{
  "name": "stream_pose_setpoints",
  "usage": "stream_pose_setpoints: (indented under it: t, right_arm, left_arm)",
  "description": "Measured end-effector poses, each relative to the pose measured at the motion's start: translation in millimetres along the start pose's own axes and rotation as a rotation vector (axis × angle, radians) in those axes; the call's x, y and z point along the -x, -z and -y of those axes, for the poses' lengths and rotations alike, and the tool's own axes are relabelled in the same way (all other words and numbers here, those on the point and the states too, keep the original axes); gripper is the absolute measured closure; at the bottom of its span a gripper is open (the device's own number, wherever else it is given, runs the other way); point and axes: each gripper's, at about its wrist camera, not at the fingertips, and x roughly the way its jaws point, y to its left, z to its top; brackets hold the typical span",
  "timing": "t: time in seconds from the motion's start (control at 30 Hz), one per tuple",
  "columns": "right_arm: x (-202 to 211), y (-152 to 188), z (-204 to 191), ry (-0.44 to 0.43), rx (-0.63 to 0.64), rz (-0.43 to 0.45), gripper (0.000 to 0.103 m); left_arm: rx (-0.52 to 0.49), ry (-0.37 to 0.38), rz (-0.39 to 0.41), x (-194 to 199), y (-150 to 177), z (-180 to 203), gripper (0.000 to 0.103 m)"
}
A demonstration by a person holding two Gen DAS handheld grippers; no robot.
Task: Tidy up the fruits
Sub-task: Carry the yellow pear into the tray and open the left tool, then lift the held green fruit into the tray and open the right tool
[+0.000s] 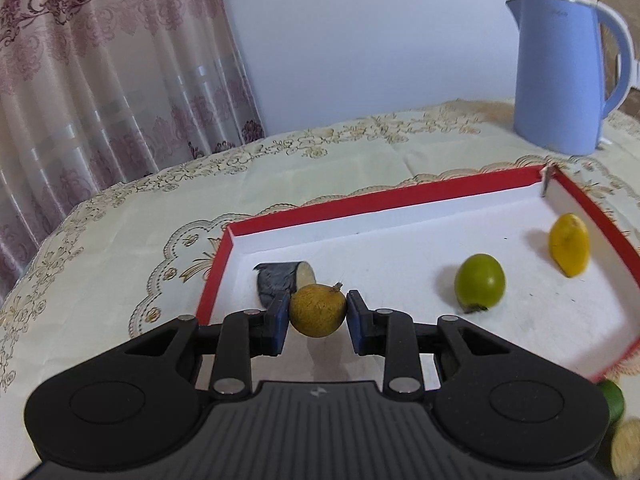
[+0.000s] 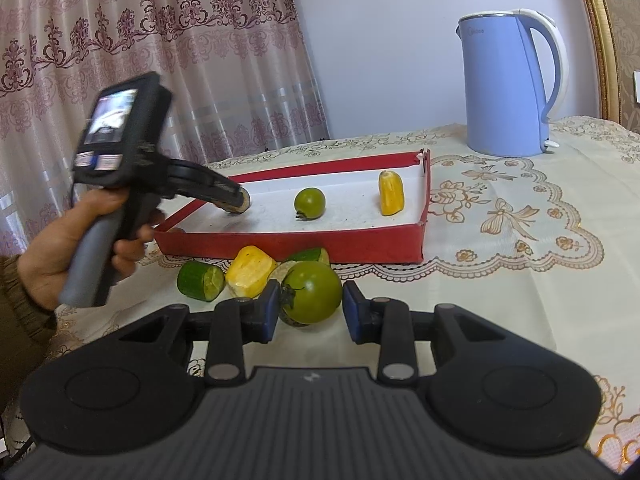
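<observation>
My left gripper (image 1: 318, 317) is shut on a small round yellow-brown fruit (image 1: 318, 308), held just above the near left part of the red tray (image 1: 360, 205) with a white floor. In the tray lie a dark-skinned eggplant piece (image 1: 282, 280), a small green tomato (image 1: 480, 282) and a yellow piece (image 1: 569, 244). In the right wrist view a hand (image 2: 48, 248) holds the left gripper (image 2: 239, 202) over the tray's (image 2: 288, 245) left end. My right gripper (image 2: 307, 307) is shut on a larger green tomato (image 2: 316, 298) in front of the tray.
A cucumber piece (image 2: 200, 280), a yellow pepper piece (image 2: 250, 271) and another green piece (image 2: 314, 255) lie on the tablecloth before the tray. A blue kettle (image 2: 504, 84) stands at the back right. Curtains hang behind the table's left edge.
</observation>
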Motion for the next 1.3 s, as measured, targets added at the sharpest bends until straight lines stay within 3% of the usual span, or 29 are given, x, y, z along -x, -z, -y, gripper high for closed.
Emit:
stream_pose_setpoints:
  t: [0.47, 0.73, 0.8, 0.87, 0.93, 1.13, 1.3]
  right_arm:
    - [-1, 0, 0, -0.002, 0.002, -0.003, 0.072]
    - [0, 0, -2, 0.003, 0.006, -0.005, 0.072]
    - [-1, 0, -2, 0.004, 0.006, -0.006, 0.072]
    - [-1, 0, -2, 0.006, 0.007, -0.007, 0.072]
    - [-1, 0, -2, 0.009, 0.010, -0.005, 0.072]
    - [0, 0, -3, 0.019, 0.016, 0.004, 0.072]
    - [3, 0, -4, 0.024, 0.023, 0.018, 0.072]
  left_arm:
    - [-0.012, -0.020, -0.030, -27, -18, 18, 0.073]
    - [-0.002, 0.034, -0.056, -30, -20, 26, 0.073]
    - [-0.009, 0.022, -0.050, -26, -19, 26, 0.068]
    - [-0.017, 0.001, -0.032, -21, -19, 26, 0.035]
    - [-0.024, -0.026, 0.009, -12, -18, 24, 0.025]
    - [-0.042, -0.081, 0.058, 18, -11, 13, 0.025]
    - [0.099, -0.112, 0.054, 48, 16, -22, 0.025]
